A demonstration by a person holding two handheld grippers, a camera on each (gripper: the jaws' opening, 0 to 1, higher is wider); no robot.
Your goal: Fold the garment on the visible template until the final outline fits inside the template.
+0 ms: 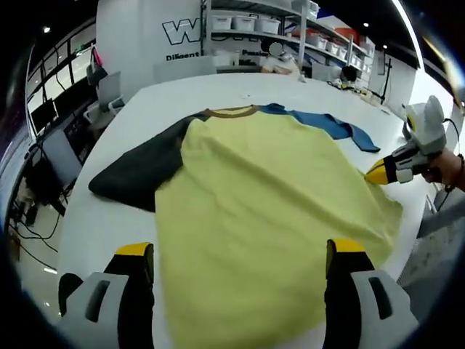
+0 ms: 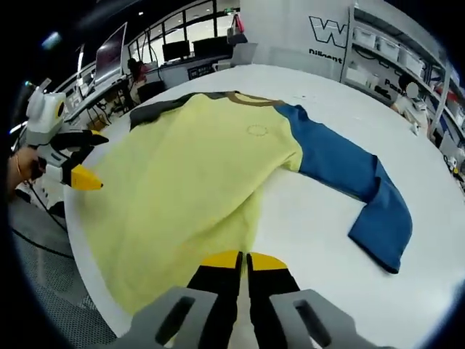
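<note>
1. My left gripper point(image 1: 240, 265) has its jaws wide apart, holding nothing, above the hem.
2. My right gripper point(image 2: 244, 263) is closed at the shirt's side edge; a pinch I cannot confirm.
3. The shirt point(image 2: 196, 174) lies flat on the table point(image 2: 327, 218), collar away from me, blue sleeve point(image 2: 356, 189) nearer the right gripper.

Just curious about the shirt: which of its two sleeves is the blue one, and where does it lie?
The blue sleeve stretches out on the white table on the right gripper's side; the other sleeve is dark grey.
</note>
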